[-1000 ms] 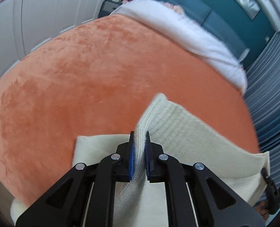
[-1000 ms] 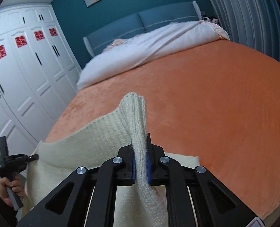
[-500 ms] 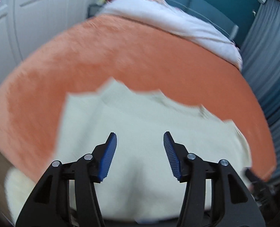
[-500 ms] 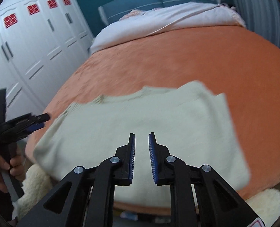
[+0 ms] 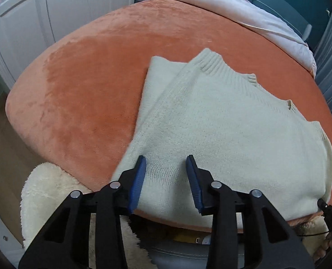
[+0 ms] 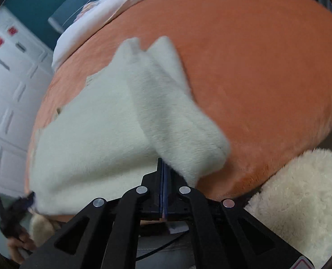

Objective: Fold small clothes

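A cream knitted sweater [image 5: 228,130] lies flat on the orange bed cover [image 5: 87,85], with its left sleeve folded in over the body. My left gripper [image 5: 166,174] is open and empty, just above the sweater's near hem. In the right wrist view the sweater [image 6: 112,123] is blurred, with its right sleeve [image 6: 183,134] folded across it. My right gripper [image 6: 163,177] has its jaws closed together at the sweater's near edge; nothing shows between the pads.
A fluffy cream rug [image 5: 47,199] lies on the floor at the bed's foot, also in the right wrist view [image 6: 300,197]. White bedding [image 5: 244,15] is piled at the headboard. White wardrobes [image 5: 31,18] stand to the left.
Both grippers let go of the sleeves they held a second ago and drew back to the near edge. The sleeves now lie folded on the sweater. The right jaws have closed.
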